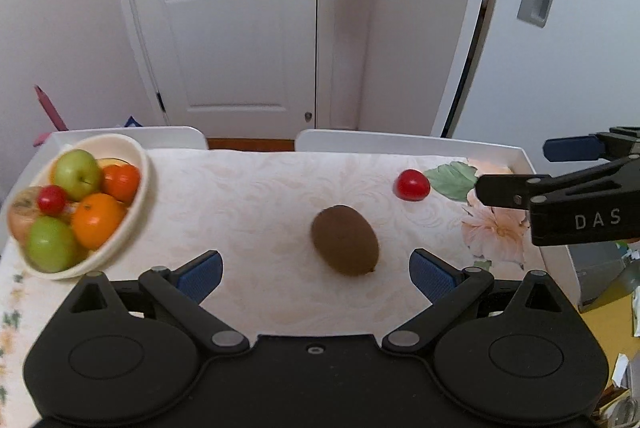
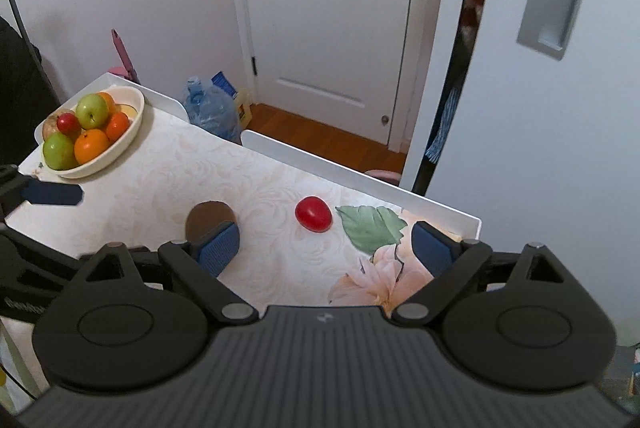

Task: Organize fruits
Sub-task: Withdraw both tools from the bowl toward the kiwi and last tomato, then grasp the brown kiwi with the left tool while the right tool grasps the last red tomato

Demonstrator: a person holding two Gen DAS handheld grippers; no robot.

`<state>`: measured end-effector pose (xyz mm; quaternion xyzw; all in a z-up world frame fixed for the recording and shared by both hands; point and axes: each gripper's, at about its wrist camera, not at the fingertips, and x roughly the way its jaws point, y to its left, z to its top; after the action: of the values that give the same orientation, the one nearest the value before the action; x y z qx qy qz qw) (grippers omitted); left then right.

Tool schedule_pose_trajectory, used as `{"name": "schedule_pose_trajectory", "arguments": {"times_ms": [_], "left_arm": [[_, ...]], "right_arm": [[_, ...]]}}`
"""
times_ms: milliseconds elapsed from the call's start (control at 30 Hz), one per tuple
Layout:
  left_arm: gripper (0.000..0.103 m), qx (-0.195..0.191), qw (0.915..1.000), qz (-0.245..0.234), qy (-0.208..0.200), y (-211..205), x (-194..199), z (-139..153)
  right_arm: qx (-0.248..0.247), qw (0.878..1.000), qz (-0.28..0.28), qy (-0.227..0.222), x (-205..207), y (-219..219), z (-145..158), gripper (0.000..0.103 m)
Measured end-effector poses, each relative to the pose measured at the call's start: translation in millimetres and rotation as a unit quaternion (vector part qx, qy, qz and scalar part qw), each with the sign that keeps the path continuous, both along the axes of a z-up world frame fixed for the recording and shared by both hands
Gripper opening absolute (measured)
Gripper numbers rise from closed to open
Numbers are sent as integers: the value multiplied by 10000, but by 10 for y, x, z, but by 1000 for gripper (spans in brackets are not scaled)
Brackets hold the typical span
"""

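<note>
The left hand-held gripper is hanging low over the worktop with its blue pads spread wide, and the kiwi is lying on the cloth right in front of the gap, a little toward the right pad, touching neither. The right hand-held gripper is also gaping, empty, pointing toward the small red fruit, which is sitting near the printed leaf, apart from the kiwi.

The bowl is waiting at the far left corner, already holding green apples, oranges and a small red fruit, piled fairly high.

To my eye the step in hand is picking up the kiwi with the left side. Doing it well probably means sliding forward until the pads are flanking the widest part of the fruit, centring it between them first, since it is sitting off toward the right pad and could get nudged and roll. The kiwi is lying at a slant, so turning the wrist to close across its short axis should be giving a steadier hold. Closing gently seems wise; the skin looks smooth enough to slip. Then it needs lifting clear before swinging left, and lowering into a hollow among the fruit rather than onto the heap, where it might tumble out.
</note>
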<state>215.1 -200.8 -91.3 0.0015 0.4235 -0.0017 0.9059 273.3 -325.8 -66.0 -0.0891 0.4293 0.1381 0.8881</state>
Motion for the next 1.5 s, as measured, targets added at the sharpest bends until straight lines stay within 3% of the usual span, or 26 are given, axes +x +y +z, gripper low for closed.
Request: {"name": "schedule_pose_trajectory", "arguments": {"times_ms": [233, 400, 633, 767, 1333, 1433, 1500], "left_arm": [[99, 9, 10000, 14, 59, -146, 282, -258], [80, 29, 9996, -7, 264, -196, 491, -461], [75, 14, 9994, 18, 356, -189, 561, -569], [59, -71, 9990, -9, 449, -190, 600, -643], [54, -110, 9992, 110, 361, -59, 524, -637], [54, -154, 9991, 163, 350, -10, 489, -628], [54, -142, 9992, 192, 313, 21, 464, -615]], "right_arm": [[-12, 9996, 180, 237, 311, -46, -288, 103], [-6, 9987, 282, 428, 471, -47, -495, 101], [19, 9971, 442, 625, 561, -9, -670, 94], [13, 9963, 521, 676, 607, 8, -730, 86], [-12, 9957, 638, 664, 719, 151, -877, 73], [-64, 9962, 617, 616, 731, 189, -902, 68], [-77, 9962, 610, 614, 740, 205, -916, 59]]}}
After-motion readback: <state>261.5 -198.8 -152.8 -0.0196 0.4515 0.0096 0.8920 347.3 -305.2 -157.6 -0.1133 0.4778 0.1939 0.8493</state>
